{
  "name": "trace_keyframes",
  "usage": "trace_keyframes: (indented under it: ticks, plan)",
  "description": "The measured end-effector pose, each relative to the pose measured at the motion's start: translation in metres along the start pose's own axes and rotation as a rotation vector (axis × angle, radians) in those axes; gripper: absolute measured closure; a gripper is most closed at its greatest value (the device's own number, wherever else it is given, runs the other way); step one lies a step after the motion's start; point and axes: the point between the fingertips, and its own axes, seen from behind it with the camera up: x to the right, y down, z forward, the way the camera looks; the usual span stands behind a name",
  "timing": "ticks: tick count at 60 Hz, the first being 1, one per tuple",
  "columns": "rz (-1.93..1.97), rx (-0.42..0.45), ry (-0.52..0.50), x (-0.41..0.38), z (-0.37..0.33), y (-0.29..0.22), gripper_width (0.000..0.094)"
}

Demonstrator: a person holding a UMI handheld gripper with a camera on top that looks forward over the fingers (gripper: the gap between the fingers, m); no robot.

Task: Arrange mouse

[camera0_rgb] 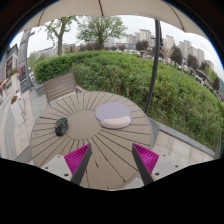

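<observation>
Gripper view: a round slatted wooden table (88, 128) is seen from above and a little behind, outdoors, with a hedge (150, 75) and trees beyond it.
Gripper (112, 158): held over the near part of the table; the two fingers are spread wide and nothing is gripped between them.
Mouse (62, 126): a small dark object, taken to be the mouse though its shape is hard to make out, lies on the far left part of the table, well ahead of the fingers and to their left.
Mouse pad (113, 117): a pale oval, probably the mouse pad, lies near the table's middle, beyond the fingers and apart from the mouse.
Chair (58, 86): a chair back is seen behind the table.
Step in hand: the approach is judged not yet begun.
How to do it well: the gripper is best swung left and lowered until the mouse stands squarely between the fingers, which are then closed on its long sides.
</observation>
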Motion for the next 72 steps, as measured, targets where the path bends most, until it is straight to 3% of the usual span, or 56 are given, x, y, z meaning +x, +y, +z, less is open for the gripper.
trace_keyframes:
  ticks: [19,42,51,72]
  plan:
    - [-0.017,-0.032,-0.051,-0.064,0.027,0.02,0.0078]
    - [-0.054,0.011,-0.149,-0.238,0.049,0.017,0.0078]
    - [-0.042,0.042,-0.138,-0.282,0.075,0.014,0.0084]
    - [0.013,0.052,-0.058,-0.299,0.179,0.011,0.0076]
